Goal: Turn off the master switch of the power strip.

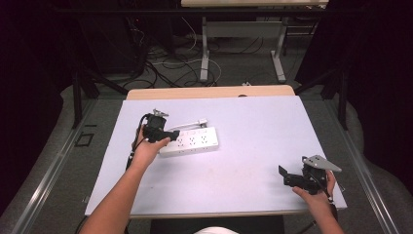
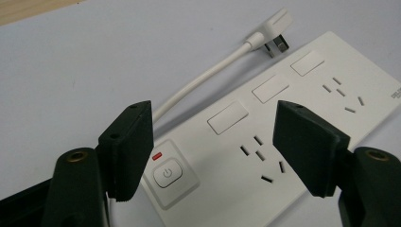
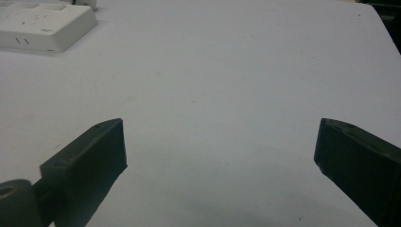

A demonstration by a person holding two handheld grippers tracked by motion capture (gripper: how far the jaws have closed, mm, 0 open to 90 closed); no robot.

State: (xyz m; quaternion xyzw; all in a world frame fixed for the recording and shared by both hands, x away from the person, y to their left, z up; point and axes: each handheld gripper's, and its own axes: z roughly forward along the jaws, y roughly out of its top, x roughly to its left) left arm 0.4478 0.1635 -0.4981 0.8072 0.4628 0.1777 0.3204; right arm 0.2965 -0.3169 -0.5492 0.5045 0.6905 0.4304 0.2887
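A white power strip lies flat on the pale table, left of centre, with its short white cord and plug curling behind it. My left gripper hovers just above the strip's left end, open. In the left gripper view the jaws straddle the power button, its small red light, and the nearest socket; the plug rests at the top. My right gripper is held open near the table's front right corner, with nothing between its jaws. A corner of the strip shows far off at upper left.
The white table top has bare surface between the strip and the right gripper. Beyond the far edge are another table's legs and loose cables on the floor. Dark curtains flank both sides.
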